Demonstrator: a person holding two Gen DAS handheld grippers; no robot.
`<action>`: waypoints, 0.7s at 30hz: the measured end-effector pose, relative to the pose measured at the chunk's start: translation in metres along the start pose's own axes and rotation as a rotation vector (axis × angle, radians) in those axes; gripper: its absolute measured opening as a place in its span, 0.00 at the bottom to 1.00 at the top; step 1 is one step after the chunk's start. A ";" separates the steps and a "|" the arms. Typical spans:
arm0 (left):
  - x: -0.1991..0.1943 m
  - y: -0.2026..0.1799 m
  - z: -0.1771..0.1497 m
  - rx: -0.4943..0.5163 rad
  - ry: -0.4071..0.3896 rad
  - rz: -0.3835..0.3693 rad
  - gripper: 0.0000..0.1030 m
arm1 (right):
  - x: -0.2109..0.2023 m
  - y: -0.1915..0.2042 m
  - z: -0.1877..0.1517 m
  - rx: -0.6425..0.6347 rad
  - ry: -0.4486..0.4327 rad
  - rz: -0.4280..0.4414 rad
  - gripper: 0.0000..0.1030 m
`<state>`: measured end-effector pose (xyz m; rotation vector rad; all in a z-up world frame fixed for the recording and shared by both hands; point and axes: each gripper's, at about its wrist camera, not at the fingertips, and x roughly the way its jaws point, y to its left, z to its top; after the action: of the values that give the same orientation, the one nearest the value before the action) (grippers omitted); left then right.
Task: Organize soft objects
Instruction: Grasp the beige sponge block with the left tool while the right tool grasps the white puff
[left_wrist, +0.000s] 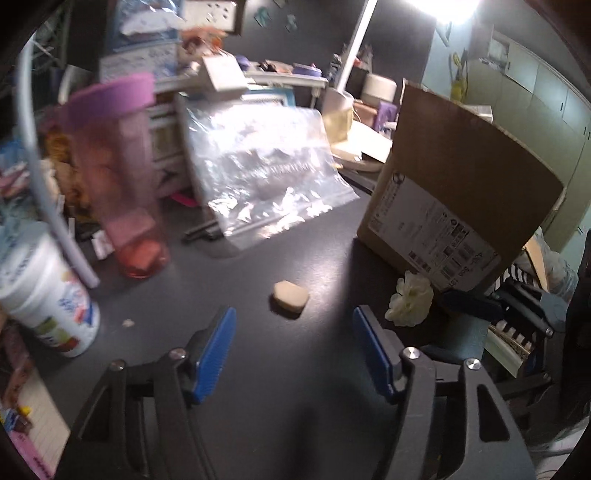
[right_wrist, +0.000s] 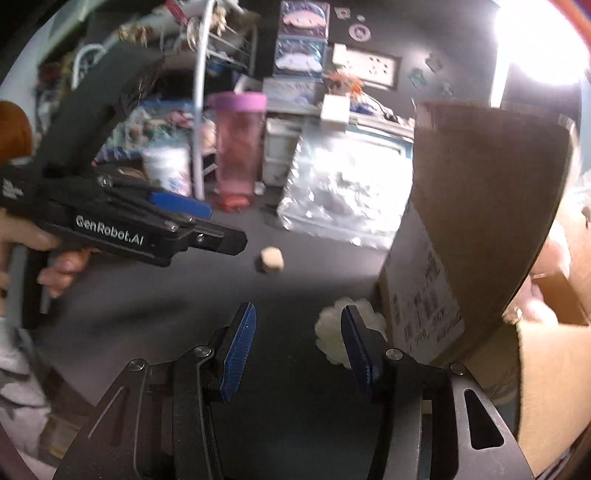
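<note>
My left gripper (left_wrist: 291, 354) and right gripper (right_wrist: 297, 343) hung half-open, empty, over the worktop (left_wrist: 295, 258); the right risked nudging the white flower (right_wrist: 328, 328) against the cardboard box (right_wrist: 480, 206).

A harsh lamp (left_wrist: 439, 7) burned out the upper right of both views, casting glare on the plastic bag (left_wrist: 266, 173) while the bench (left_wrist: 295, 258) stayed dim. Motion blur smeared the pink bottle (left_wrist: 122, 173) and the cardboard box (right_wrist: 480, 221). Fisheye curvature bent the edges into dark corners.
</note>
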<state>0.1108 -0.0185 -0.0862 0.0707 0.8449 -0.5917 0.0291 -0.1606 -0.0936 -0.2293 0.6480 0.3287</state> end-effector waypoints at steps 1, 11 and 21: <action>0.005 -0.001 0.002 0.002 0.010 -0.007 0.56 | 0.004 0.000 -0.001 0.002 0.002 -0.010 0.43; 0.057 -0.005 0.012 0.035 0.110 -0.007 0.45 | 0.026 0.004 -0.007 -0.015 0.001 -0.122 0.41; 0.070 -0.005 0.021 0.041 0.112 0.022 0.42 | 0.034 0.002 0.006 -0.035 0.003 -0.110 0.41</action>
<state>0.1583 -0.0607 -0.1216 0.1511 0.9399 -0.5882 0.0570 -0.1489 -0.1102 -0.2977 0.6309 0.2340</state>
